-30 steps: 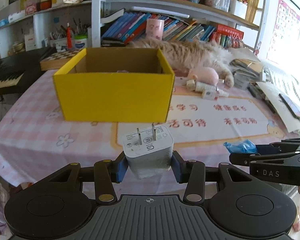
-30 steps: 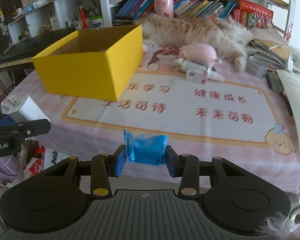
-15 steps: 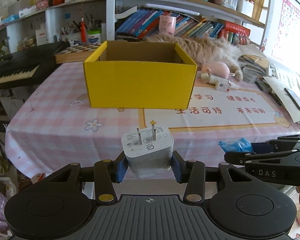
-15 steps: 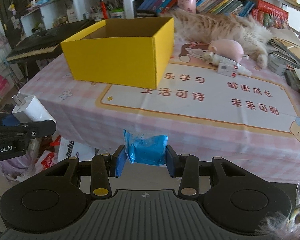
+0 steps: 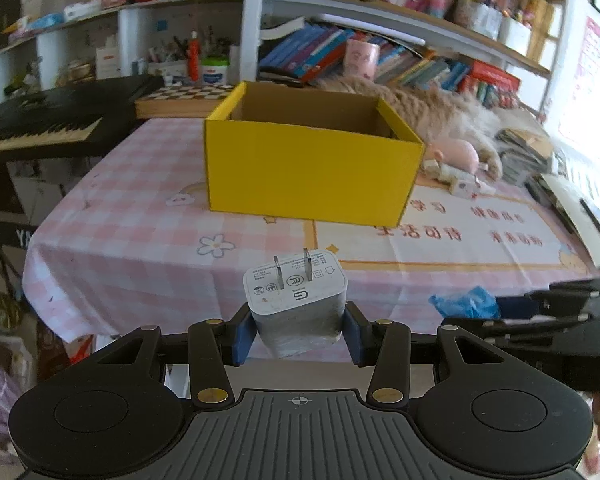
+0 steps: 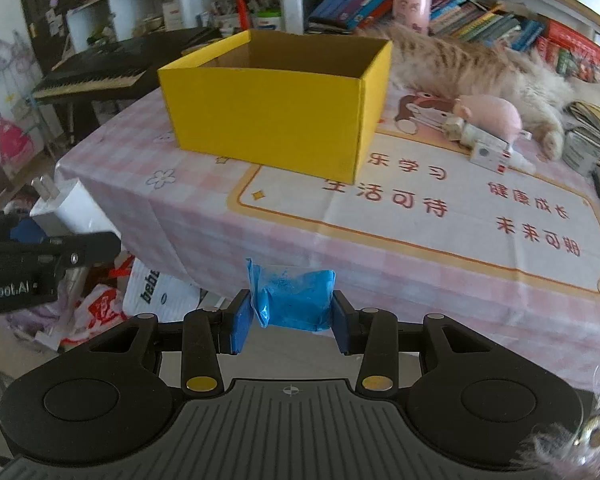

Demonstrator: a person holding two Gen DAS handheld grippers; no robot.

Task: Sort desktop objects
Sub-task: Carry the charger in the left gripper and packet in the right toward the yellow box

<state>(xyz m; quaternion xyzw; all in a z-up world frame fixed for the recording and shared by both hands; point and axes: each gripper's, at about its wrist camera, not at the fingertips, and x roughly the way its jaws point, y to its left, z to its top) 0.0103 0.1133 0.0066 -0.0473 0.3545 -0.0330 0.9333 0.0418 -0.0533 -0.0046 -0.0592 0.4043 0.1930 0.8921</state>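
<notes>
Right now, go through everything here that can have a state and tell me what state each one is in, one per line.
Left gripper: shut on the white two-prong plug charger, prongs pointing up and forward.
Right gripper: shut on the crinkled blue plastic packet.
Yellow cardboard box: open at the top, upright on the pink checked tablecloth; its floor is hidden.
Fluffy tan cat: lying stretched out behind the box.
</notes>
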